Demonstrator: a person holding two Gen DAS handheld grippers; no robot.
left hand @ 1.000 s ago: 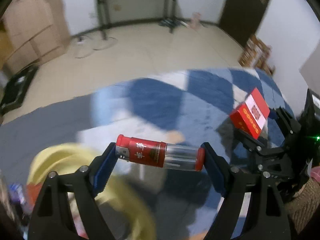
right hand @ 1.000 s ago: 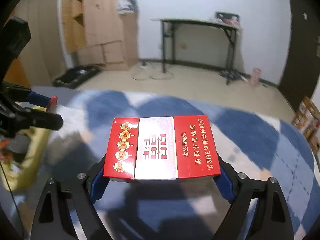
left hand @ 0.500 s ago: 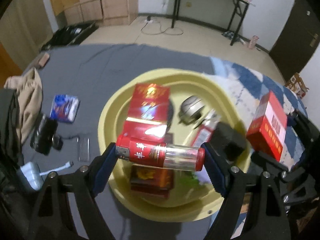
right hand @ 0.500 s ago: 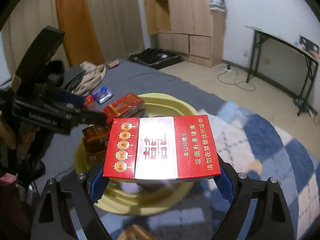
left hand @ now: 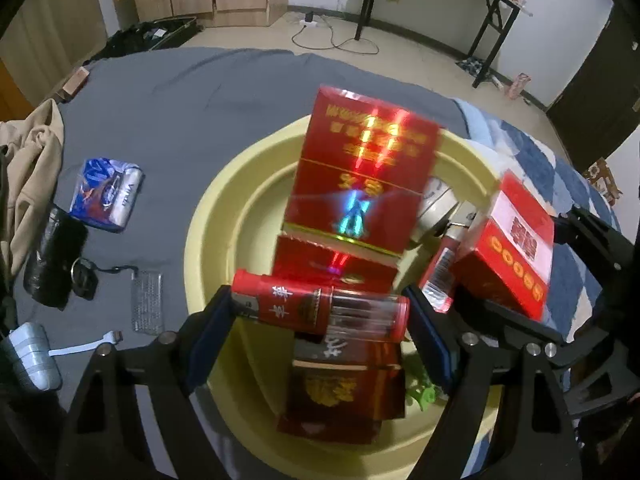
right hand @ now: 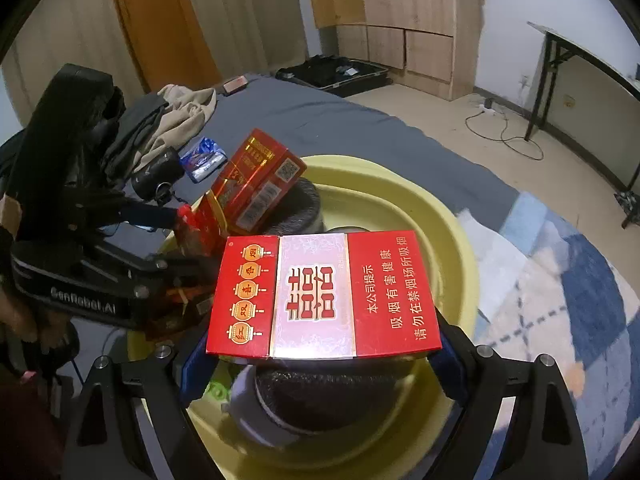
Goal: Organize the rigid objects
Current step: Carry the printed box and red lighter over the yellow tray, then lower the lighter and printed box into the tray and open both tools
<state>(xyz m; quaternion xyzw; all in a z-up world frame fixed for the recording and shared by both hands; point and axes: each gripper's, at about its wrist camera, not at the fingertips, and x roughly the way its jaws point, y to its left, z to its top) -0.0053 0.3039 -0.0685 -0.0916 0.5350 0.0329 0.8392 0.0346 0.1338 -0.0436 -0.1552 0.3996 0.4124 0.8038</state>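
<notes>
Over the yellow basin [left hand: 208, 216] is where I've got both grippers parked right now. My left gripper [left hand: 320, 314] has its blue pads clamped on the two ends of a red and clear tube [left hand: 320, 311], holding it crosswise above the near part of the basin, so the fingers are roughly half spread with the tube filling the gap. My right gripper [right hand: 320, 356] is pinched on the short ends of a red and white cigarette carton [right hand: 322, 296], printed face up, fingers spread wide because the carton is wide; from the left wrist view the same carton [left hand: 516, 248] shows over the basin's right rim. Inside the basin there's already a pile: a big shiny red carton [left hand: 360, 172] propped at an angle near the far side, a dark red pack [left hand: 344, 400] under the tube at the near side, a round silver thing [left hand: 436, 208] toward the right, and a bit of green plastic [left hand: 422, 394] near the right front, can't tell what that is. The basin sits on a grey sheet [left hand: 180, 112] that meets a blue checked blanket [right hand: 580, 280] at its right edge. Left of the basin on the grey sheet I can see a blue and silver pouch [left hand: 106, 192], a black pouch [left hand: 54, 260], a small clear case [left hand: 147, 302], and a beige garment [left hand: 28, 160] bunched at the left edge.
</notes>
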